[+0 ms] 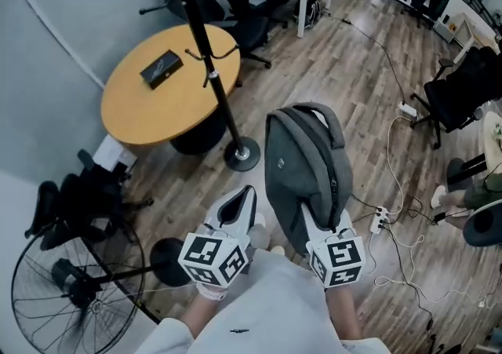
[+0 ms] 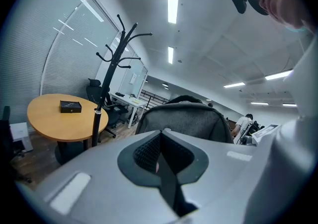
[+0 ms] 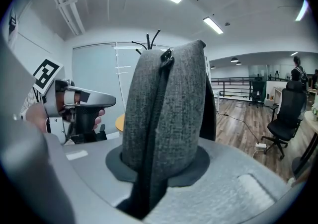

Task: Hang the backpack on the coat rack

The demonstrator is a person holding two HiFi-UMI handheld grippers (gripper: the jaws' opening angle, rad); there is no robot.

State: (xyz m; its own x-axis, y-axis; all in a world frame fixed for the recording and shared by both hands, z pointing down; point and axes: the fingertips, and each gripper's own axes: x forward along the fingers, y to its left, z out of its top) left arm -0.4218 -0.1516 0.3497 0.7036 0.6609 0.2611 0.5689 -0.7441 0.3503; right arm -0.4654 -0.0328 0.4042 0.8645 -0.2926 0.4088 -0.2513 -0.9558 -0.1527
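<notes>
In an office with a wood floor [image 1: 353,85], the right gripper [image 1: 318,227] clamps the grey backpack [image 1: 302,164] upright near the coat rack [image 1: 210,70], whose pole rises beside the round bench [image 1: 149,101], while the left gripper [image 1: 239,207] is closed and empty.

I read the head view as looking steeply down on the left gripper [image 1: 245,197] and right gripper [image 1: 315,223], both close at lower centre of frame. The left gripper view sits low over its own jaws, facing about level toward the coat rack [image 2: 115,64] and round table [image 2: 59,118] at frame left. The right gripper view sits hard against the backpack [image 3: 166,109], which fills mid-frame. All three views share the backpack. The head and left gripper views share the rack and table, and the right gripper view catches the left gripper at its left edge
</notes>
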